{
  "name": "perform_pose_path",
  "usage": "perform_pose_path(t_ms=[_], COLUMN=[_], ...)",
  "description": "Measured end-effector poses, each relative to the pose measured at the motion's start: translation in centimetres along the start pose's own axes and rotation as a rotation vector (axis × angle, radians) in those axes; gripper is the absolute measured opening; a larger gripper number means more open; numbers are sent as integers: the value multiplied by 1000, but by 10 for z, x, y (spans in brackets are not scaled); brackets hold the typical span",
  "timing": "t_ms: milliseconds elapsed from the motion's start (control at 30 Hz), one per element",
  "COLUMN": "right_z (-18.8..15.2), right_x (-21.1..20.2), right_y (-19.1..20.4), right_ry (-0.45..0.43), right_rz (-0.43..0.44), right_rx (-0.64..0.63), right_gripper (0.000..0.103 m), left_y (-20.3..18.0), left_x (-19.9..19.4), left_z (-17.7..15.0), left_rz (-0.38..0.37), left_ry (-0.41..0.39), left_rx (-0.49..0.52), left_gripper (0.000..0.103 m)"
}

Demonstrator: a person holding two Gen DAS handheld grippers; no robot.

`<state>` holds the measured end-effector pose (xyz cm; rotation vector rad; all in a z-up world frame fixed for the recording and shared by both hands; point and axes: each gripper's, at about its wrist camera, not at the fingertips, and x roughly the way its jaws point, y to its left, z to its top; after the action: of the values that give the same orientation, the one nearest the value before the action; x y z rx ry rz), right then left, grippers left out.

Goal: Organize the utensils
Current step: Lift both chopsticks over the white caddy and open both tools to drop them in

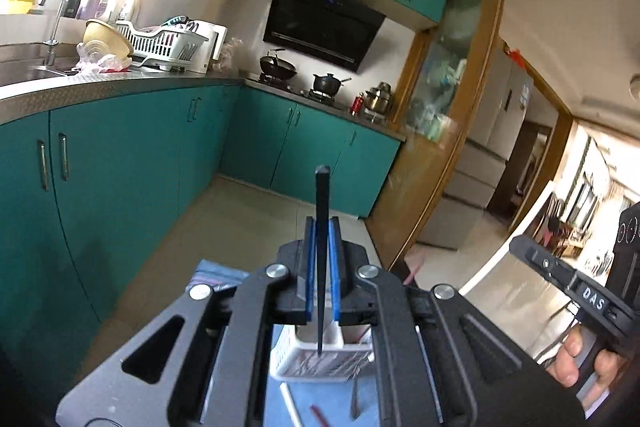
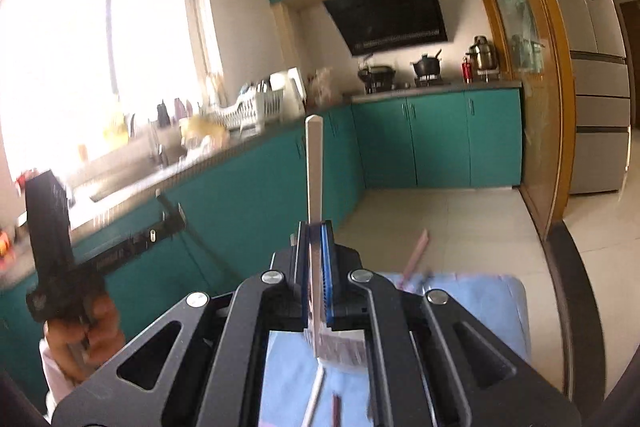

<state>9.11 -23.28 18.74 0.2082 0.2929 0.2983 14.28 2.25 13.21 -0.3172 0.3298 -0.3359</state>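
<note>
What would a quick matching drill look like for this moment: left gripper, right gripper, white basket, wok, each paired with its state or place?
1 left gripper
2 right gripper
3 white basket
4 wok

A on the stove
B shut on a black chopstick
C on the blue cloth below the grippers
D shut on a white chopstick

Pairs: 1-B, 2-D, 3-C, 4-A
</note>
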Motion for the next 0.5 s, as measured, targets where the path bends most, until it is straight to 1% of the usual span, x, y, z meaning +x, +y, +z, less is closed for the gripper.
perform_pose_path(t_ms=[67,100,167,267,333,500], right_z=[9,12,11,-7,-23,-62], right_x=[7,12,29,56,70,89], right_y=[-2,-2,-5,-14,-16,-25], right_ry=[-30,-26,-6,46,73,129], right_rz=[-18,-33,-58,-91,-103,-117], right_rx=[1,-2,-3,-6,-4,-5], right_gripper=[6,6,6,6,6,6], left_y=[-3,-4,-3,-7,-9,-1], left_x=[4,8,11,26,40,74], left_z=[8,12,17,13,4,-26], left_rz=[5,15,27,81,105,134], left_ry=[-11,-19,-38,-65,-43,32], left_rx=[-18,-27,-42,-37,-19,-9], left_gripper=[6,6,6,6,6,6])
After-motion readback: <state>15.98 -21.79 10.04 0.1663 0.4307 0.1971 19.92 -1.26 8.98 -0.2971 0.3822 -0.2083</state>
